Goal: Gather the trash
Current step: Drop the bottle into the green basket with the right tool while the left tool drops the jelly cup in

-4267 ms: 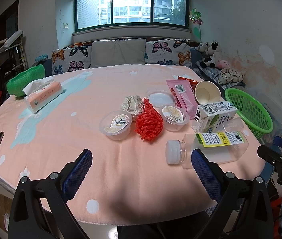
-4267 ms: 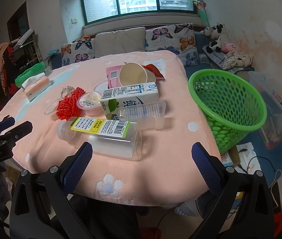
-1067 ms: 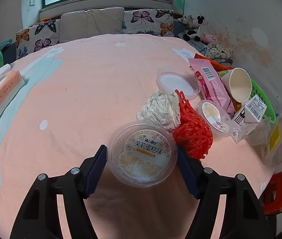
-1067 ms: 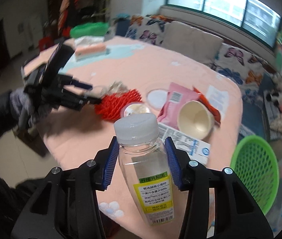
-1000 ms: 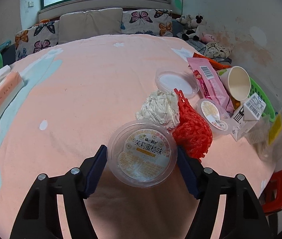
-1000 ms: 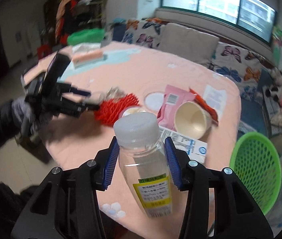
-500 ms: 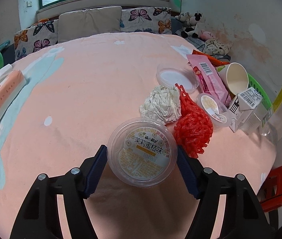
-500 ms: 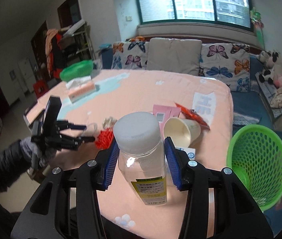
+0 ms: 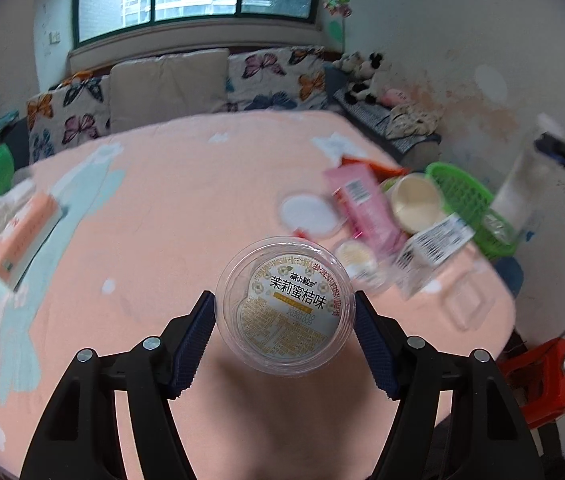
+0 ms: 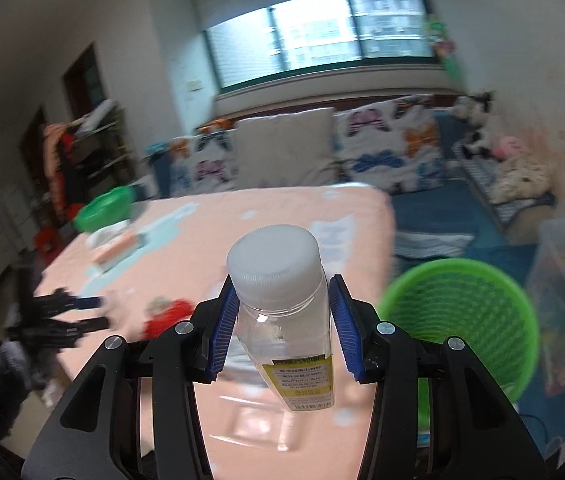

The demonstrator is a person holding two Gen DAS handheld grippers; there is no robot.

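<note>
My left gripper (image 9: 284, 316) is shut on a clear round pudding cup (image 9: 285, 304) with a yellow-and-white printed lid, held above the pink table. My right gripper (image 10: 282, 320) is shut on a clear plastic bottle (image 10: 286, 316) with a white cap and a yellow label, held above the table's right edge, next to the green mesh basket (image 10: 462, 320). The basket (image 9: 466, 204) also shows in the left wrist view, with the bottle (image 9: 518, 192) blurred above it. On the table lie a pink wrapper (image 9: 366, 204), a paper cup (image 9: 418, 204), a milk carton (image 9: 434, 244), a small sealed cup (image 9: 356, 258) and a red net (image 10: 166, 316).
A tissue pack (image 9: 22, 236) lies at the table's left. A white round lid (image 9: 308, 214) sits mid-table. A clear tray (image 9: 464, 306) lies near the right edge. A red stool (image 9: 542, 380) stands on the floor. A sofa with butterfly cushions (image 9: 170, 92) is behind.
My left gripper has lifted the pudding cup off the table and swung toward the right. My right gripper has carried the bottle up and closer to the green basket.
</note>
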